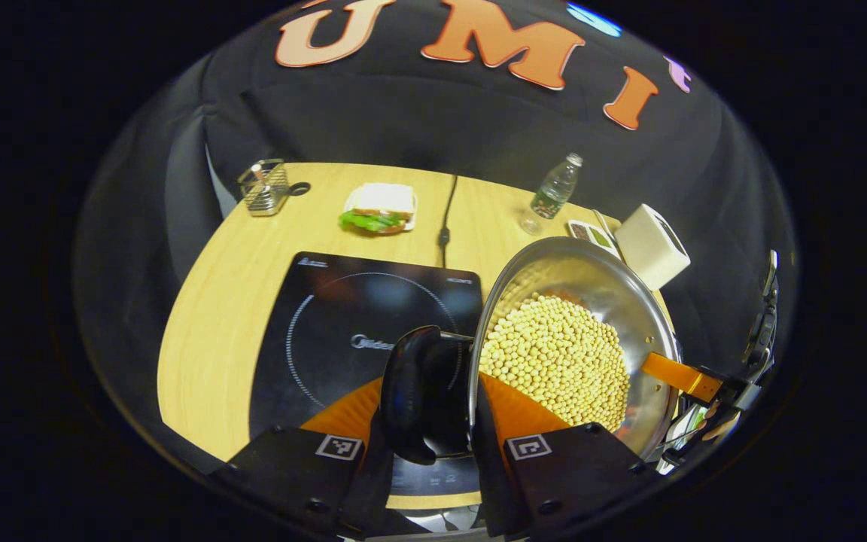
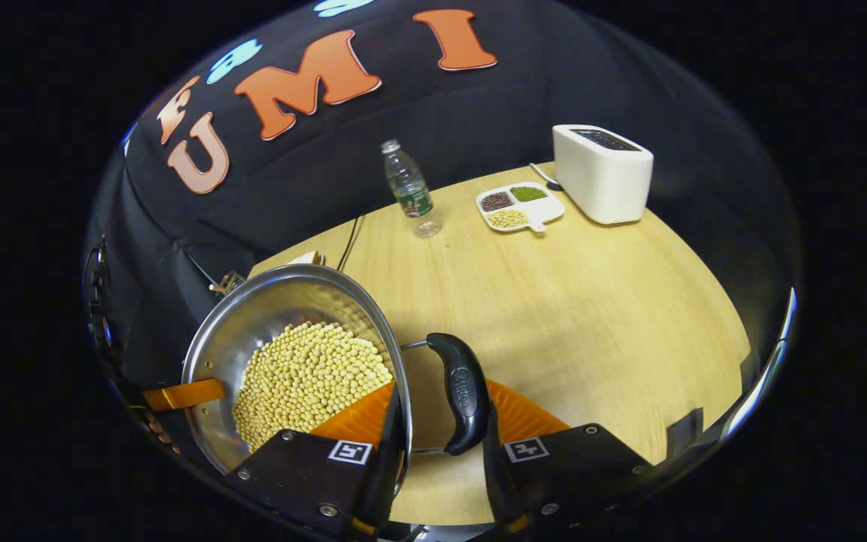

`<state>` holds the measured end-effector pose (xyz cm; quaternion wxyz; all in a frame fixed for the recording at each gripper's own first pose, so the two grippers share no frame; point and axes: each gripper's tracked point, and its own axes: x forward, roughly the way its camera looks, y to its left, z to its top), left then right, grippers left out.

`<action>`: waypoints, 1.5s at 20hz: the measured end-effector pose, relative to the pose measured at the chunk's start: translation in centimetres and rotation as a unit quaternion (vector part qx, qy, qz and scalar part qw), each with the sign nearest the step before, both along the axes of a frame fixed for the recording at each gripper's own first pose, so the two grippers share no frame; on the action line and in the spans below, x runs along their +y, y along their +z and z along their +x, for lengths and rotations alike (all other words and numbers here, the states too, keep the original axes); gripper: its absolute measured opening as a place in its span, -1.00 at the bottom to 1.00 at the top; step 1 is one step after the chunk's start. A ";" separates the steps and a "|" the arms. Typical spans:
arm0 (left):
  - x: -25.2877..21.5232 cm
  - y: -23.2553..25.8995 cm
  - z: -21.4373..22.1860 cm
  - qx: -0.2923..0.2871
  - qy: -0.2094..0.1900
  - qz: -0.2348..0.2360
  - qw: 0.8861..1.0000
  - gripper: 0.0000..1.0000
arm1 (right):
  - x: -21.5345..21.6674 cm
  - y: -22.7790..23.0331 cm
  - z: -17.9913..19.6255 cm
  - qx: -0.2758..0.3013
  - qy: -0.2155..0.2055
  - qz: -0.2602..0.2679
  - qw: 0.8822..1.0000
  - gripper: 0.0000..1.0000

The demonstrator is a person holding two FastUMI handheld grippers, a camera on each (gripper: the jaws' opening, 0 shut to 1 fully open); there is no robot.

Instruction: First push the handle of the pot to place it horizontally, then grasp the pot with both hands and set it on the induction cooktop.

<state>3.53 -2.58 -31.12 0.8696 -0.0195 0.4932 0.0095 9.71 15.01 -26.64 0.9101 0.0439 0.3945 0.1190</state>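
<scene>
Left gripper view: pot (image 1: 569,339) rim partly hidden behind hand-held gripper (image 1: 433,421).

Desk (image 2: 591,316) holds: one pot (image 2: 253,316) of beans, one cooktop (image 1: 328,316), one bottle (image 2: 409,188), one toaster (image 2: 600,173), one three-part tray (image 2: 546,211), one sandwich (image 1: 381,207), one wire rack (image 1: 264,186).

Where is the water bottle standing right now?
The water bottle stands upright at the table's far edge by the black cloth wall, just left of the divided dish of beans and the white toaster in the right gripper view.
</scene>
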 end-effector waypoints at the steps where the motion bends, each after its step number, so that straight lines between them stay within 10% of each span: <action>1: 1.3 0.3 -0.3 0.001 0.005 0.004 1.000 0.12 | 1.3 0.0 -0.6 0.003 0.007 0.002 1.000 -0.01; 12: 12.2 0.2 -0.2 0.007 0.030 0.009 0.999 0.12 | 11.8 -3.0 -2.8 0.027 0.027 0.003 0.999 -0.02; 30: 16.1 -5.9 1.6 0.009 0.045 -0.028 0.999 0.22 | 14.2 -5.0 -2.0 0.022 0.035 -0.008 0.999 0.04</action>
